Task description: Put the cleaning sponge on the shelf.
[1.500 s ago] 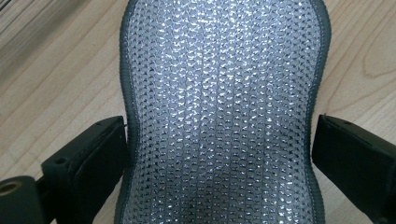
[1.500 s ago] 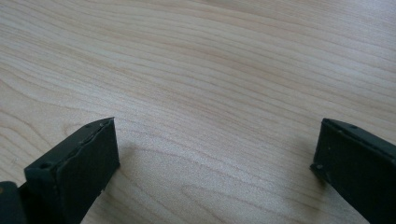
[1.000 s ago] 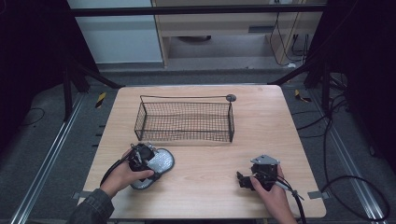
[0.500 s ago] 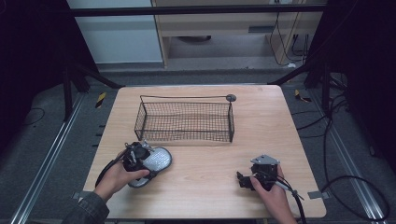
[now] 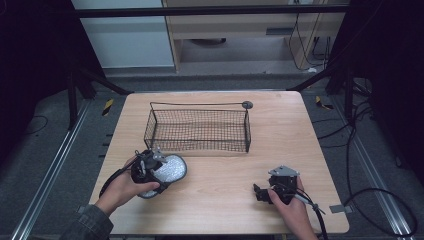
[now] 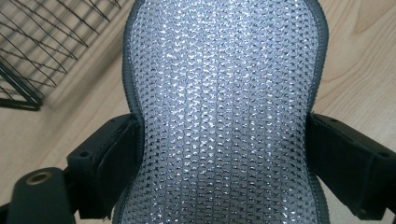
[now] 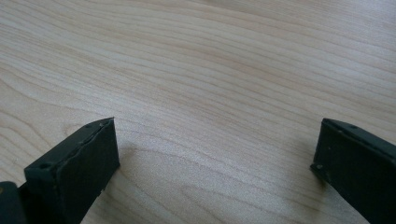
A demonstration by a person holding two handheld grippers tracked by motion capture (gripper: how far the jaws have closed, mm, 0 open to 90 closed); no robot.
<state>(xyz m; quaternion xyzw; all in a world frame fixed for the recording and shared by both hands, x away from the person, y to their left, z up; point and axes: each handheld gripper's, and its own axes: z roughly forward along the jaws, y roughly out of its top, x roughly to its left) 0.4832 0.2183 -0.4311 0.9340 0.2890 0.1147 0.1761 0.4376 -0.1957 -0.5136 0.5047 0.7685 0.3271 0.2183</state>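
The silver mesh pad (image 5: 169, 169) lies flat on the near left part of the wooden table (image 5: 300, 130), just near of the wire basket (image 5: 197, 129) and apart from it. The table is the largest thing here, a pale square top with much bare wood at its middle and right. The basket stands on the far half, a long black wire box with nothing inside it; a small round dark knob (image 5: 247, 104) sits at its far right corner. In the left gripper view the pad (image 6: 219, 107) is an oval of glittering knit with a grey edge, and the jaws press its two long sides, grasping it. The left gripper (image 5: 150, 167) sits low at the pad's near left end, the person's hand wrapped behind it. The right gripper (image 5: 261, 192) rests near the table's near right edge, well apart from the pad, its jaws (image 7: 210, 158) released wide over bare wood.
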